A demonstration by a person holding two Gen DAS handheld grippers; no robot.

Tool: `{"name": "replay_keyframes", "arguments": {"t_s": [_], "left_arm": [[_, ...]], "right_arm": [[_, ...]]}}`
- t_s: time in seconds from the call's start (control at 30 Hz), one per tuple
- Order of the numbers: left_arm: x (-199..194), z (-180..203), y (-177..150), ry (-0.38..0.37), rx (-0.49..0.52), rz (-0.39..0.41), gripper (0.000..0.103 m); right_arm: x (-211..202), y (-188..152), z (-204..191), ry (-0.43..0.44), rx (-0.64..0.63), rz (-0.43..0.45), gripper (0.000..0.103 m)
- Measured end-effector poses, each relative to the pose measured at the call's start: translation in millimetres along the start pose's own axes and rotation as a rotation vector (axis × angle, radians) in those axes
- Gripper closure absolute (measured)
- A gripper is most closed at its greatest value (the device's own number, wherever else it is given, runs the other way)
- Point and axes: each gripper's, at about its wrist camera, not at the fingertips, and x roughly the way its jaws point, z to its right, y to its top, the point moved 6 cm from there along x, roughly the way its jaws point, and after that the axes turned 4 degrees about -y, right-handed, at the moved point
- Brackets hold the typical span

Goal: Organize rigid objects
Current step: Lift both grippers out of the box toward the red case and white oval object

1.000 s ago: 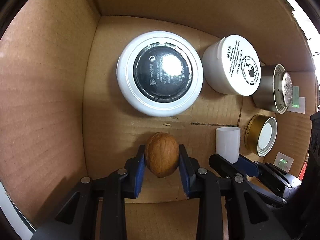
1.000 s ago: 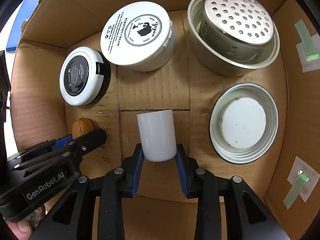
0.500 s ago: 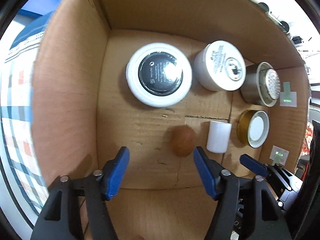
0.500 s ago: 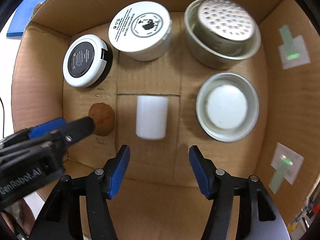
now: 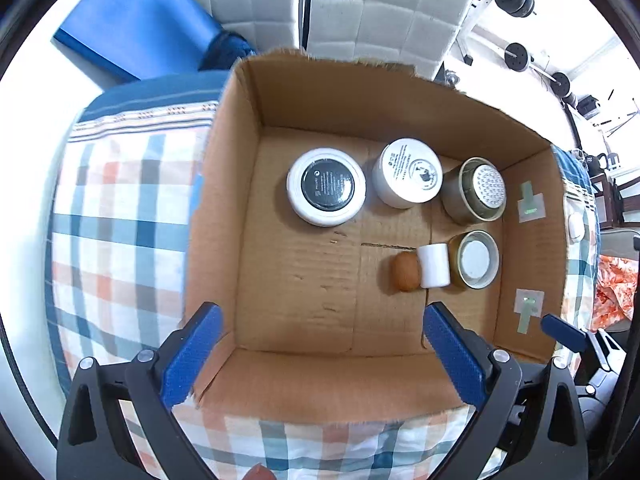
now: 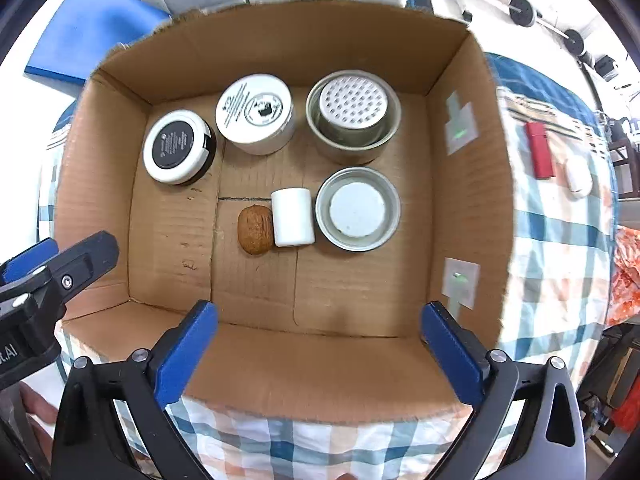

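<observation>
An open cardboard box (image 5: 224, 208) (image 6: 472, 184) holds the objects. A brown walnut (image 5: 405, 271) (image 6: 255, 229) lies on its floor beside a small white cylinder (image 5: 434, 265) (image 6: 292, 217). Behind them stand a black-and-white jar (image 5: 326, 192) (image 6: 176, 146), a white cream jar (image 5: 408, 172) (image 6: 256, 114) and a metal tin with a perforated lid (image 5: 478, 190) (image 6: 354, 114). A gold tin lid (image 5: 476, 258) (image 6: 358, 208) lies at the right. My left gripper (image 5: 320, 354) is open and empty above the box's near wall. My right gripper (image 6: 318, 350) is open and empty there too.
The box sits on a checked cloth (image 5: 120, 220) (image 6: 560, 240). A red rectangular object (image 6: 539, 150) and a small white object (image 6: 578, 174) lie on the cloth right of the box. A blue mat (image 5: 132, 28) lies behind.
Both grippers opened, releasing the walnut and the white cylinder onto the box floor, then pulled back and up out of the box.
</observation>
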Motion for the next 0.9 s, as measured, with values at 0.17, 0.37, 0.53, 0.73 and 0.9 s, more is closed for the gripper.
{"name": "replay_keyframes", "arguments": {"t_s": [0.17, 0.37, 0.53, 0.73, 0.9], "left_arm": [[-28.3, 8.3, -9.5, 0.029, 0.023, 0.072, 0.000], [-60.6, 20.2, -28.8, 0.064, 0.057, 0.133, 0.000], [-86.0, 27.6, -41.7, 0.045, 0.047, 0.162, 0.000], [-112.5, 46.6, -50.8, 0.055, 0.065, 0.208, 0.000], [-122.6, 65.4, -54.4, 0.051, 0.073, 0.221, 0.000]], "right_arm": [[-34.8, -2.1, 16.6, 0.010, 0.007, 0.066, 0.000], [-88.6, -16.0, 36.9, 0.009, 0.003, 0.131, 0.000], [-119.0, -32.6, 44.3, 0.030, -0.002, 0.166, 0.000], [-141.7, -47.9, 55.0, 0.073, -0.025, 0.187, 0.000], [-156.1, -55.3, 67.4, 0.117, -0.029, 0.196, 0.000]]}}
